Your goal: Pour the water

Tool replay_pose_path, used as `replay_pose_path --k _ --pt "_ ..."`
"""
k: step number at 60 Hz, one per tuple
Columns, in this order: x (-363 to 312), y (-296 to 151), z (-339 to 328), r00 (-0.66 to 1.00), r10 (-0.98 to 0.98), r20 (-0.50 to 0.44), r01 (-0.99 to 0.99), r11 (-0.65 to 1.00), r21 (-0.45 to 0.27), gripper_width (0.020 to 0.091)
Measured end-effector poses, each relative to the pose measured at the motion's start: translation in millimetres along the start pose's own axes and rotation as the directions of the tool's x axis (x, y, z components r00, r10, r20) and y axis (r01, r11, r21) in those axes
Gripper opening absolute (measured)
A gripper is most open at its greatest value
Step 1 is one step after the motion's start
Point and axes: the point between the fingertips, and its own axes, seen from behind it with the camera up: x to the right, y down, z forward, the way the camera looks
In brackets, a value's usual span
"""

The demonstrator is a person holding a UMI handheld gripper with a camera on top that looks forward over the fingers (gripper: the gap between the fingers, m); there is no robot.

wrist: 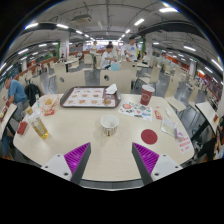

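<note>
My gripper (112, 157) stands open above a round beige table (90, 140), with nothing between its purple pads (76, 156). A small white patterned cup (108, 124) stands upright on the table just ahead of the fingers. Left of it, near the table's left edge, are a bottle of yellowish liquid (38, 126) and a red-capped bottle (24, 123). A tall red-pink cup (147, 94) stands far beyond the right finger. A flat red coaster (149, 136) lies ahead of the right finger.
A tray (84, 97) of small items sits at the table's far side, with a white container (111, 91) beside it. Printed cards (134, 109) and papers (181, 139) lie to the right. A seated person (14, 91) is at the left. Cafeteria tables and chairs fill the hall behind.
</note>
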Motion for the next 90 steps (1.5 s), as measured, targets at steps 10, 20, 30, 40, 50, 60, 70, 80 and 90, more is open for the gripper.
replay_pose_path --k 10,20,30,40,50,60,70,80,90 --pt "-14.1 -2.5 1.4 0.999 -0.001 -0.035 0.000 1.000 -0.014 0.0846" --pt "-51.7 8.4 0.2 0.999 -0.006 -0.047 0.005 1.000 -0.030 0.0850" --pt "-127.2 27.0 1.7 1.000 -0.011 -0.002 0.011 0.999 -0.049 0.0848" --pt "-227.9 32.6 12.1 0.995 -0.024 0.092 0.026 0.999 -0.019 0.0847" --pt "-314.1 9.6 40.5 0.984 -0.047 0.170 0.033 0.996 0.082 0.0849" --pt "-354.3 -20.9 86.7 0.984 -0.017 0.177 -0.014 0.984 0.178 0.0848" --pt "-356.8 -36.8 129.1 0.993 -0.001 0.120 -0.028 0.970 0.243 0.0703" --pt "-356.1 -39.2 140.3 0.993 -0.020 0.117 -0.013 0.960 0.279 0.0488" --pt "-352.5 -49.0 137.0 0.993 -0.042 0.114 0.010 0.963 0.269 0.0386"
